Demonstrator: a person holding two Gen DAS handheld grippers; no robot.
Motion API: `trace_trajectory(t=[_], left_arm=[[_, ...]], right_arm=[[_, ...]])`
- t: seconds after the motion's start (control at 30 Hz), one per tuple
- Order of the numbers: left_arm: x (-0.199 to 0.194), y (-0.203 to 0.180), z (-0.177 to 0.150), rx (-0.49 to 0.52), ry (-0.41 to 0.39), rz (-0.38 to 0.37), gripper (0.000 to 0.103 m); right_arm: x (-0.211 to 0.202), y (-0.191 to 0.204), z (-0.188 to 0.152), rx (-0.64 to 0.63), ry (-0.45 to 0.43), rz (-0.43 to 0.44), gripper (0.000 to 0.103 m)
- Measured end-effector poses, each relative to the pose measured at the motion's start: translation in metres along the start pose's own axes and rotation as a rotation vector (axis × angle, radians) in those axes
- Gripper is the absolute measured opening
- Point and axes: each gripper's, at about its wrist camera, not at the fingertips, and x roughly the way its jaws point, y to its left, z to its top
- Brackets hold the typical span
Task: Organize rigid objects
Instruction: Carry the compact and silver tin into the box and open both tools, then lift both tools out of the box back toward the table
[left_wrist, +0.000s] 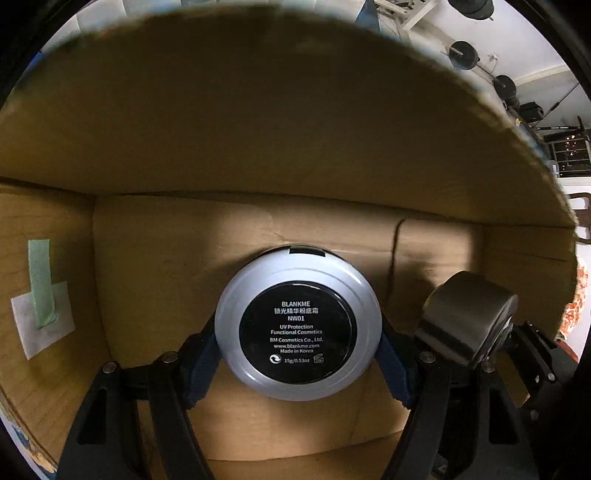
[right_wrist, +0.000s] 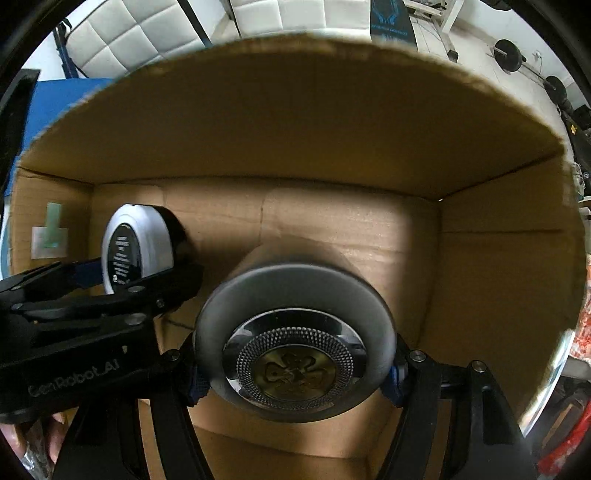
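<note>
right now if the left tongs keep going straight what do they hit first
Probably the cardboard box back wall: the left tongs, shut on the silver compact, point straight at it with nothing visible between, though depth is unclear.

Left gripper (left_wrist: 297, 363): jaws closed against opposite sides of a round silver compact (left_wrist: 297, 325), held between the blue pads (left_wrist: 205, 360), label face toward the wrist camera. Black finger links angled inward from the lower corners toward the held item.

Right gripper (right_wrist: 295, 369): jaws clamped on a round grey case (right_wrist: 293, 345) with an embossed metal centre, blue pads (right_wrist: 197, 384) just visible at both flanks. Seen from the left wrist, positioned just right of the left jaws, close beside them.

Left gripper body crossing left of the right jaws, slightly ahead of them. Part of a bare hand (right_wrist: 37, 439) visible under that body, behind the jaws.
</note>
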Motion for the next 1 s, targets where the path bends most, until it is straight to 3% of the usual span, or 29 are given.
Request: trace_trajectory(t=[0.37,0.6,0.7,0.77,0.9,0.93,1.0], left_arm=[[-0.005,-0.012,0.006,-0.011,0.005,0.038,0.073],[-0.016,-0.019,0.007,-0.015,0.017,0.038,0.085],[-0.026,-0.025,0.005,0.008,-0.007,0.066,0.096],[-0.037,-0.032,0.004,0.019,-0.021,0.081,0.100],[-0.053,-0.043,-0.008,0.046,-0.058,0.098,0.101],[-0.055,-0.042,-0.025,0.052,-0.069,0.101,0.102],[-0.056,-0.046,-0.034,0.063,-0.084,0.099,0.102]], right_arm=[[0.019,0.002,0.011,-0.030,-0.003,-0.037,0.073],[0.017,-0.001,0.018,-0.014,-0.002,-0.043,0.075],[0.012,0.000,0.017,-0.009,-0.008,-0.056,0.089],[0.008,0.003,0.010,-0.001,-0.013,-0.051,0.091],[0.000,0.004,0.003,0.011,-0.025,-0.027,0.100],[-0.002,0.004,0.002,0.013,-0.025,-0.022,0.103],[-0.008,0.004,-0.001,0.016,-0.035,-0.016,0.103]])
